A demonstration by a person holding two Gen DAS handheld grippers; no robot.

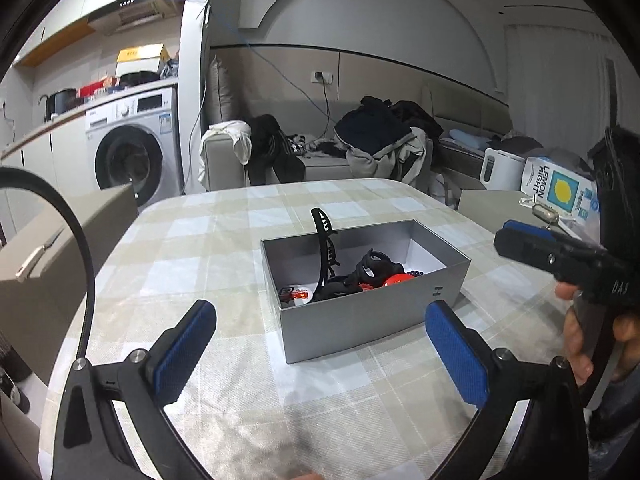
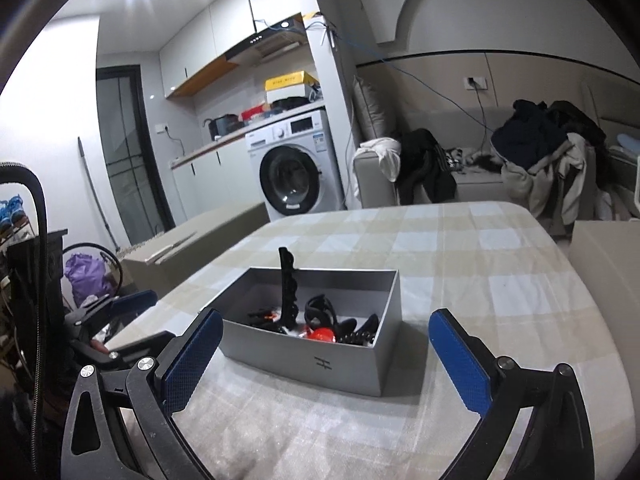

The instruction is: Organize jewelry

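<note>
A grey open box (image 1: 360, 322) (image 2: 320, 364) stands on the checked tablecloth (image 1: 224, 240) (image 2: 480, 264). Inside lie black hair clips (image 1: 372, 268) (image 2: 320, 308), a red round piece (image 1: 398, 279) (image 2: 322, 335) and small beads. One long black clip (image 1: 324, 248) (image 2: 288, 284) stands upright against the box wall. My left gripper (image 1: 320, 344) is open just before the box, nothing between its blue pads. My right gripper (image 2: 326, 358) is open too, its pads flanking the box's near side without touching. The right gripper (image 1: 532, 244) also shows at the right edge of the left wrist view, held by a hand (image 1: 576, 344).
A beige chair back (image 1: 60, 240) stands left of the table. A sofa (image 1: 320, 160) piled with clothes lies behind, and a washing machine (image 2: 296, 168) further back. A white kettle (image 1: 500, 170) and a lemon carton (image 1: 556, 188) sit at the right.
</note>
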